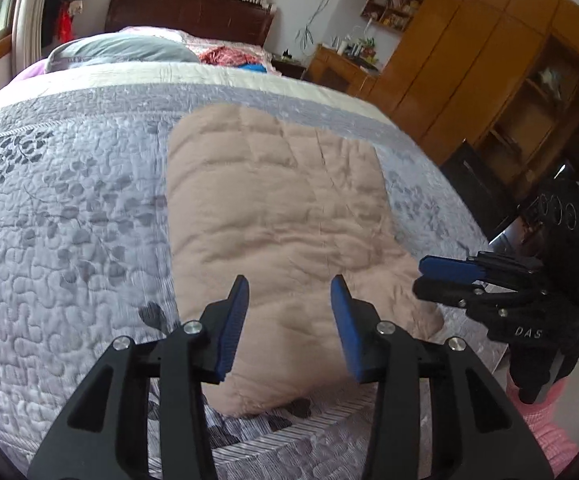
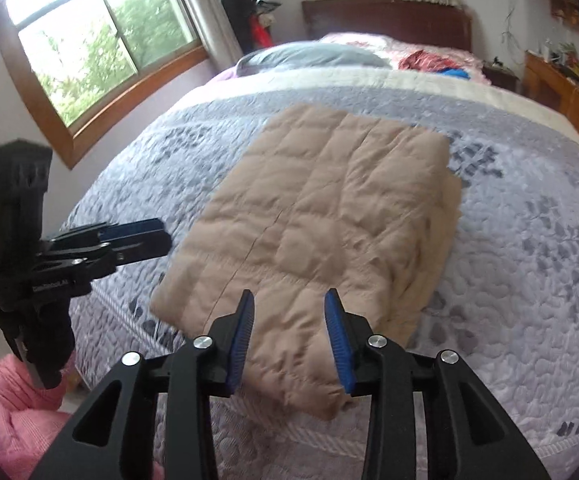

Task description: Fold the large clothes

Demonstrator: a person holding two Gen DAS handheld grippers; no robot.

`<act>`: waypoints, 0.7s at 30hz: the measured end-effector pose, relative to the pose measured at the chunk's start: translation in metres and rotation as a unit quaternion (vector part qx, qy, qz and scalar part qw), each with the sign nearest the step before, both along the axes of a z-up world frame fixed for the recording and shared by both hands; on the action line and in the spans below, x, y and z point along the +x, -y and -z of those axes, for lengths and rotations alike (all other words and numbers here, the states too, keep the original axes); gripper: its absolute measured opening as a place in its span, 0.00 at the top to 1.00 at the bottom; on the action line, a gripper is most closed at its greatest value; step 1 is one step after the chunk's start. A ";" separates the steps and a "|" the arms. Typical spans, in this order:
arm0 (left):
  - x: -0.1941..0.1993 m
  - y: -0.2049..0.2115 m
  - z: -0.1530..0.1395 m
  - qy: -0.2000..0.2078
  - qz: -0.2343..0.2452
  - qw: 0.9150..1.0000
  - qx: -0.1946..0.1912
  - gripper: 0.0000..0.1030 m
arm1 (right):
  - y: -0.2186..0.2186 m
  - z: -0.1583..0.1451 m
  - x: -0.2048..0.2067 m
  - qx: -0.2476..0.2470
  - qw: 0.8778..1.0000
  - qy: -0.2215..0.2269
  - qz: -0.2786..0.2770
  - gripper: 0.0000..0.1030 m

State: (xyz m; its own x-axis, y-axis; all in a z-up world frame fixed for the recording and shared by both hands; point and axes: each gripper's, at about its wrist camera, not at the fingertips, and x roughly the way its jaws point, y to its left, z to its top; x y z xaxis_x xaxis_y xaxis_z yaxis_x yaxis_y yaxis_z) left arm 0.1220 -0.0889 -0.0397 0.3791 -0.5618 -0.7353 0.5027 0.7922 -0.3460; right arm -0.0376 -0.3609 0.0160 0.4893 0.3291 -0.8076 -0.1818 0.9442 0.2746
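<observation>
- Two grippers hover over the near end of a bed [image 1: 69,208], each seen whole only from the other's camera; in its own view only the fingers and linkage show.
- The left gripper [image 1: 289,328] has its blue pads apart, nothing between them; the coat lies below, not touched.
- The right gripper [image 2: 289,336] likewise stands with jaws parted and empty above the coat's near edge.
- In the left view the right gripper [image 1: 449,276] shows side-on at the right, its pads overlapping so the gap is hard to judge; a gloved hand [image 1: 537,352] holds it.
- The coat [image 2: 321,220], tan and quilted, lies folded flat on the grey patterned bedspread, roughly in the middle across the bed's width.
- Its long axis runs near to far, towards the headboard [image 2: 385,20].
- Its right edge shows stacked layers; what lies under the top layer is hidden.
- Sleeves, collar and hood cannot be made out.
- Both views are blurred; the far pillow [image 2: 309,58] and the red and blue clothes beside it stay vague.
- Something pink [image 2: 5,408] sits cut off at the frame's edge.
</observation>
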 end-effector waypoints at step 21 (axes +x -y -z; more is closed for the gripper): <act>-0.003 0.009 0.047 0.025 -0.033 0.995 0.091 0.59 | 0.019 0.069 -0.006 0.019 0.997 -0.056 0.045 0.73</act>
State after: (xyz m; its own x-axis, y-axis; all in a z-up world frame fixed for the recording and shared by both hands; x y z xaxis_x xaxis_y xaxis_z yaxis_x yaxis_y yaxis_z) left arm 0.1192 -0.0975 -0.0869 0.4489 -0.3933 -0.8024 0.4603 0.8714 -0.1696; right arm -0.0438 -0.3794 -0.0532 0.4264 0.3193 -0.8463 -0.0626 0.9438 0.3245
